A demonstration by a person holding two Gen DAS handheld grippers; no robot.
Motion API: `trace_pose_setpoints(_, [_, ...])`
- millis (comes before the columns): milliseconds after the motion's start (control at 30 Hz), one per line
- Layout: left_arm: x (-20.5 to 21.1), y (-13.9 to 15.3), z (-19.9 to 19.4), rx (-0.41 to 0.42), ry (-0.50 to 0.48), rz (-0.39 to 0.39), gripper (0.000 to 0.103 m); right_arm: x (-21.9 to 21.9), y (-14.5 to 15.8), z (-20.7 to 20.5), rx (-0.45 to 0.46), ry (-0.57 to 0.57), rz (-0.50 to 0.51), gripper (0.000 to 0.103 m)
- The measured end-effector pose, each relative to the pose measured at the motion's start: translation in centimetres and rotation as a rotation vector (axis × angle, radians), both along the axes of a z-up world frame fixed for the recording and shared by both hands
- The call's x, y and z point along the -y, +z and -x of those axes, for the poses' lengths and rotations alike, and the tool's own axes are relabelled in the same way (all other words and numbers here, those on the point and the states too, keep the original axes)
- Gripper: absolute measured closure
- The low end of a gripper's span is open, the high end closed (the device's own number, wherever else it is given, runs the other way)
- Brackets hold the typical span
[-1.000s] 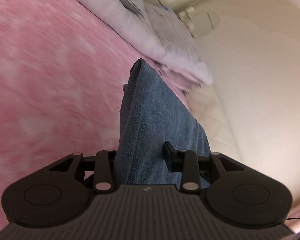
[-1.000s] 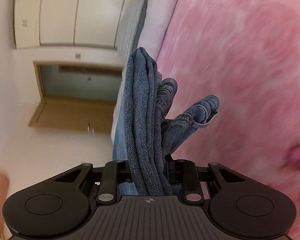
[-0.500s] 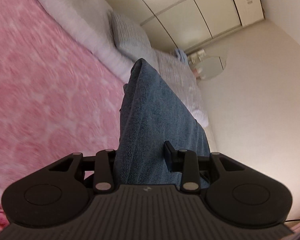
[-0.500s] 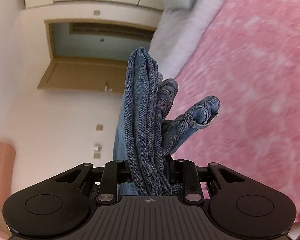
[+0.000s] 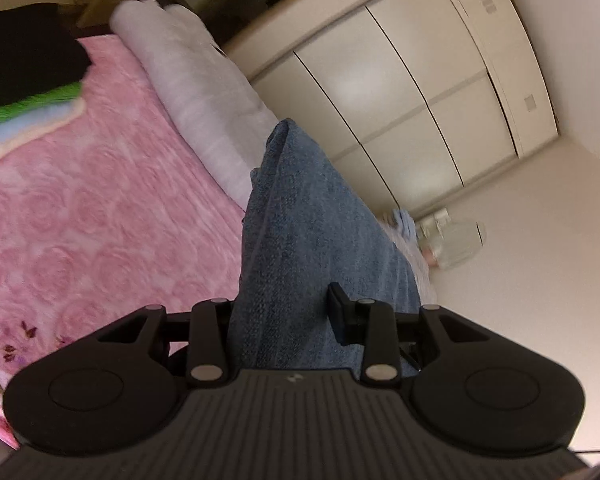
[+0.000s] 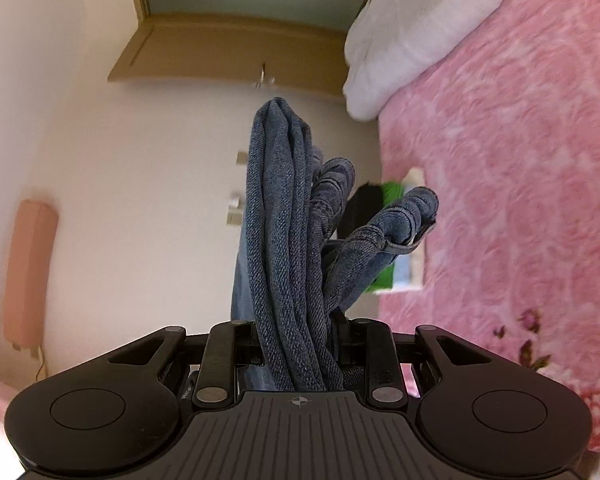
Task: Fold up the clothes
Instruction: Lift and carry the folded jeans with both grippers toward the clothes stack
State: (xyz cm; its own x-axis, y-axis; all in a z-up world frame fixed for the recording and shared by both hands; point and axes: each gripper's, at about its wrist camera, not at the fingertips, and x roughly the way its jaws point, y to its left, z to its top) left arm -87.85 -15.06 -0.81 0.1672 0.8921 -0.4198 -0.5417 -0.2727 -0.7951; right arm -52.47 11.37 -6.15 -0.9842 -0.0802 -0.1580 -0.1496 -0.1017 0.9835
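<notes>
Blue denim jeans (image 5: 300, 232) are held in the air above a pink bed cover (image 5: 80, 220). My left gripper (image 5: 284, 312) is shut on a broad flat fold of the jeans, which hides its fingertips. My right gripper (image 6: 300, 328) is shut on several bunched denim layers (image 6: 280, 220); a hem end (image 6: 404, 216) sticks out to the right. The pink cover also shows in the right wrist view (image 6: 520, 180).
A stack of folded clothes, black and green on top (image 5: 24, 68), lies on the cover; it also shows behind the jeans in the right wrist view (image 6: 384, 196). White pillows (image 5: 204, 92) lie along the bed's edge. A wardrobe (image 5: 400, 92) and a door (image 6: 228, 52) stand beyond.
Both grippers have swung with the jeans still clamped. The views have turned from the pink cover toward the wardrobe and door, and the clothes stack has come into view.
</notes>
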Motion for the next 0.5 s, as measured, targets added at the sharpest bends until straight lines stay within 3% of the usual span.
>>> trace_pose_setpoints(200, [1.6, -1.1, 4.2, 0.021, 0.061, -0.008, 0.072, 0.3, -1.1, 5.6, 0.005, 0.057, 0.004, 0.077])
trace_pose_setpoints(333, [1.6, -1.9, 10.3, 0.027, 0.07, -0.005, 0.072, 0.4, -1.1, 11.0, 0.011, 0.053, 0.006, 0.077])
trace_pose_setpoints(500, [0.7, -1.9, 21.0, 0.02, 0.022, -0.001, 0.072, 1.3, -1.3, 20.4, -0.012, 0.01, 0.011, 0.077])
